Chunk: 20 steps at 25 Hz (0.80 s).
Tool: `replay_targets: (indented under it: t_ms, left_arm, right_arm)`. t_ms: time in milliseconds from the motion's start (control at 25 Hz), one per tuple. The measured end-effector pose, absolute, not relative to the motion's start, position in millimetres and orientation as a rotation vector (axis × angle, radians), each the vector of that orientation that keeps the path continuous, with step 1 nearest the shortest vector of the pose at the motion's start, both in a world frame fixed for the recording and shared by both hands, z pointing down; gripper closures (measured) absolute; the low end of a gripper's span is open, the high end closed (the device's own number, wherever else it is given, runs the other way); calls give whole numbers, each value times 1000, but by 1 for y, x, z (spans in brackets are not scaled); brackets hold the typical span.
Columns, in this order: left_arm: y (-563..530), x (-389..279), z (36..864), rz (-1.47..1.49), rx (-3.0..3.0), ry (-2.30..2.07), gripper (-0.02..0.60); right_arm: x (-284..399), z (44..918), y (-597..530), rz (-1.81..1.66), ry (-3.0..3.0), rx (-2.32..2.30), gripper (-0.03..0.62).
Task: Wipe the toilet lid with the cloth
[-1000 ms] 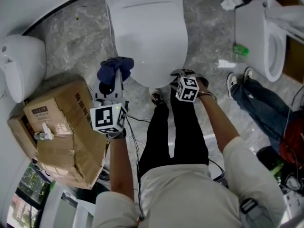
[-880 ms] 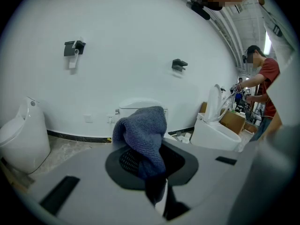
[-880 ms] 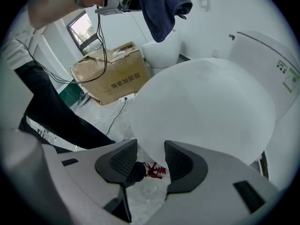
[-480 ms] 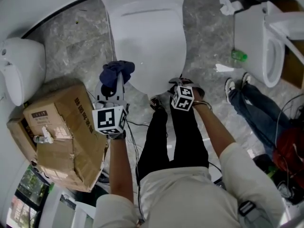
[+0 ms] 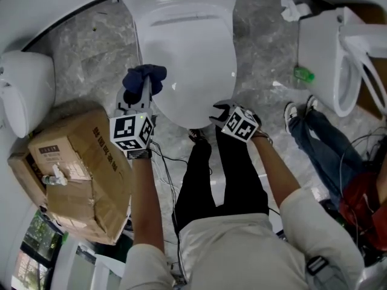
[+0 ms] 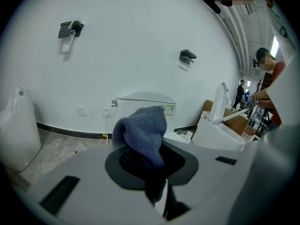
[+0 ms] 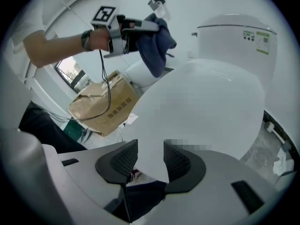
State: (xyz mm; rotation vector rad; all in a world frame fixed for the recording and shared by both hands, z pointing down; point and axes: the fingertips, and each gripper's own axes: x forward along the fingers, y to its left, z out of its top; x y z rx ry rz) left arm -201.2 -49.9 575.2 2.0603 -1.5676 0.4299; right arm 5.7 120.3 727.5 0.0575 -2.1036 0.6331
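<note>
The white toilet, lid (image 5: 184, 59) down, stands at the top middle of the head view. My left gripper (image 5: 144, 90) is shut on a dark blue cloth (image 5: 140, 77) and hovers just off the lid's left edge. The bunched cloth (image 6: 143, 130) stands up out of the left gripper (image 6: 145, 161), with the cistern behind it. My right gripper (image 5: 219, 110) is at the lid's front rim. The right gripper (image 7: 151, 156) has its pads (image 7: 123, 159) apart, the lid (image 7: 211, 102) showing in the gap. The cloth (image 7: 157, 46) hangs over the lid's far side.
A battered cardboard box (image 5: 72, 168) sits on the floor at the left beside a white fixture (image 5: 24, 86). Another toilet (image 5: 329, 47), a green bottle (image 5: 304, 74) and a bystander's jeans legs (image 5: 320, 144) are at the right. Cables trail by my own legs (image 5: 224, 168).
The left gripper has carried the cloth up and forward along the lid's left side. The right gripper has shifted slightly and turned at the lid's front rim.
</note>
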Motion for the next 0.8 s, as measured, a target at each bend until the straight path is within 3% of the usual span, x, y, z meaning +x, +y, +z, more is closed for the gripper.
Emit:
replay_targets:
  t_ms: [440,800]
  left_arm:
    - [-126,-217,638,406,1950,-1561,528]
    - [-173,-225,694,459,1873,-1575,528]
  right_arm:
    - [-10,672,-30,608,-2266,414,540]
    - [6,628,-117,682,-2388,697,547]
